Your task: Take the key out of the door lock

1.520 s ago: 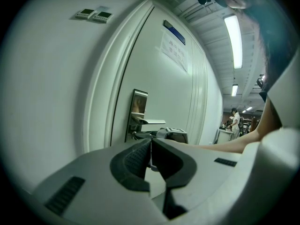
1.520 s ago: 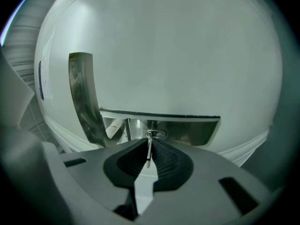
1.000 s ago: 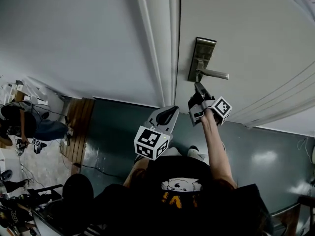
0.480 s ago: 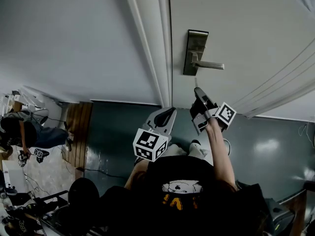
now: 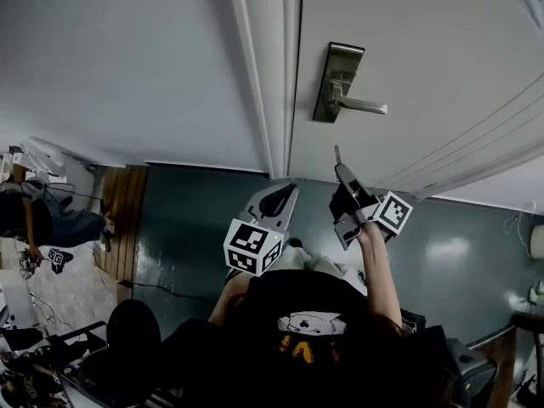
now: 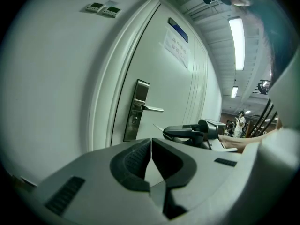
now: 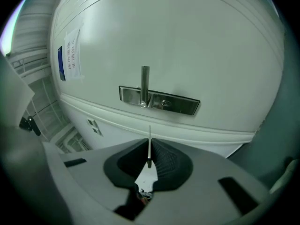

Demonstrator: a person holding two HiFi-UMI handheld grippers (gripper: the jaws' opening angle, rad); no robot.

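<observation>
The metal lock plate (image 5: 338,82) with its lever handle (image 5: 361,106) is on the white door (image 5: 442,49). My right gripper (image 5: 342,173) is held below the plate, well clear of it, shut on the thin key (image 5: 337,155), whose blade sticks out toward the door. In the right gripper view the key (image 7: 149,142) stands edge-on between the shut pads, pointing at the lock plate (image 7: 159,100). My left gripper (image 5: 280,201) hangs lower, to the left, shut with nothing in it. From the left gripper view, the key (image 6: 158,127) and lock plate (image 6: 135,110) show apart.
The door frame (image 5: 272,75) runs along the door's left side, with white wall (image 5: 127,58) beyond. A dark green floor (image 5: 195,211) lies below. A person (image 5: 34,219) and gear sit at far left. A paper notice (image 7: 71,55) hangs on the door.
My right gripper has drawn back from the lock plate with the key in it; the gap between key tip and plate has grown. The left gripper has barely moved.
</observation>
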